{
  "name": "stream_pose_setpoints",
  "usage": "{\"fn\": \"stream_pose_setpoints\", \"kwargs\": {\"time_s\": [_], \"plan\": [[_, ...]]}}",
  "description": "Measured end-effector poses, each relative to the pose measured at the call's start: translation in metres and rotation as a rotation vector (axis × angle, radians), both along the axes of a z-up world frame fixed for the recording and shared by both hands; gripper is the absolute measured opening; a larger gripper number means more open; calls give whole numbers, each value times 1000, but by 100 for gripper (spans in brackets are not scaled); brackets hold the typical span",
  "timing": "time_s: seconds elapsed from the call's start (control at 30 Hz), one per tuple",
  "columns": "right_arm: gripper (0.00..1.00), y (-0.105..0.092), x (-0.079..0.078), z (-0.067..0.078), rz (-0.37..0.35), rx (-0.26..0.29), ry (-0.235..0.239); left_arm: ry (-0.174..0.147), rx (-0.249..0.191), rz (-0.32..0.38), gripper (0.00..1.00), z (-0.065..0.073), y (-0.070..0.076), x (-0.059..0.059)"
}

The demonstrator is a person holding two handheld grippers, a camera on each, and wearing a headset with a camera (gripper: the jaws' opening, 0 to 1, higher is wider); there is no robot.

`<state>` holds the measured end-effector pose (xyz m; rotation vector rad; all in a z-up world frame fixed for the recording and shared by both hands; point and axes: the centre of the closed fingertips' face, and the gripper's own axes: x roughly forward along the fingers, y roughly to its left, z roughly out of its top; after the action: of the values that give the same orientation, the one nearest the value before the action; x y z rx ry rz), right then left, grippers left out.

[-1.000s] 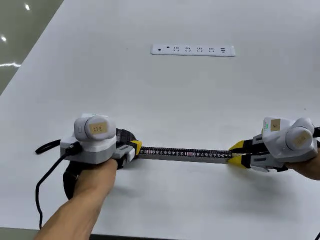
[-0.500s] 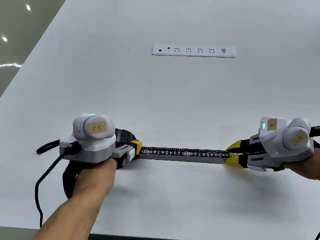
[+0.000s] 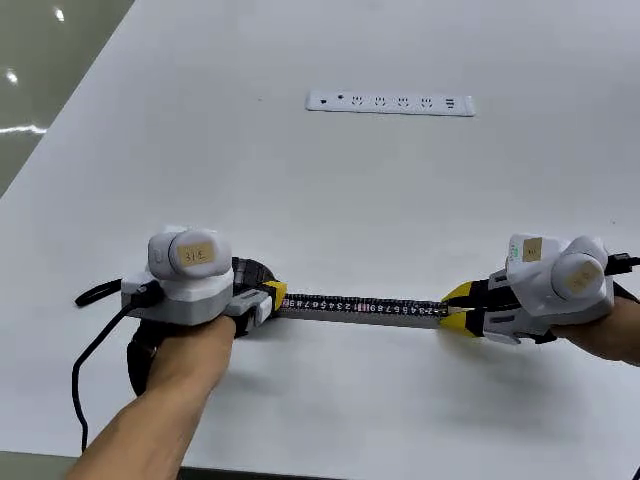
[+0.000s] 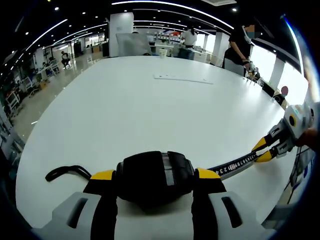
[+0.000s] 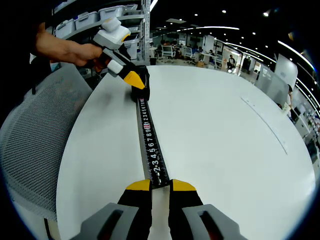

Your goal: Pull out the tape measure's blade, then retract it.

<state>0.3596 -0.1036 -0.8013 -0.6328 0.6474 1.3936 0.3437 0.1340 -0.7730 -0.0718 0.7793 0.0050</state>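
Observation:
A black tape measure case (image 4: 155,176) sits between the yellow-tipped jaws of my left gripper (image 3: 268,298), which is shut on it at the table's near left. Its blade (image 3: 362,305) runs flat along the table to the right, numbers up. My right gripper (image 3: 456,306) is shut on the blade's end (image 5: 159,181), with the low numbers just beyond its tips. In the right gripper view the blade (image 5: 149,142) stretches away to the case (image 5: 140,81) and the left gripper. The case's black wrist strap (image 4: 66,172) lies to its left.
A white power strip (image 3: 390,102) lies flat at the far side of the white table (image 3: 330,190). A black cable (image 3: 95,355) trails from the left gripper near the table's front edge. A grey mesh chair back (image 5: 35,145) stands beside the table. People stand in the background (image 4: 240,45).
My right gripper has moved left toward the case, still holding the blade's end, so the exposed length of blade is shorter. The left gripper and case have stayed in place.

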Motion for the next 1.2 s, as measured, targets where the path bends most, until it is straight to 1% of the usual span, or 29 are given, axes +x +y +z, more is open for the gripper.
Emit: {"fn": "stream_pose_setpoints", "kwargs": {"time_s": [0.27, 1.0, 1.2], "plan": [[8, 9, -1, 2, 4, 8, 2, 1, -4, 0, 55, 0, 1, 1], [8, 20, -1, -1, 4, 17, 11, 5, -7, -2, 55, 1, 0, -1], [8, 26, -2, 0, 6, 23, 13, 7, -8, -3, 55, 1, 0, -1]]}}
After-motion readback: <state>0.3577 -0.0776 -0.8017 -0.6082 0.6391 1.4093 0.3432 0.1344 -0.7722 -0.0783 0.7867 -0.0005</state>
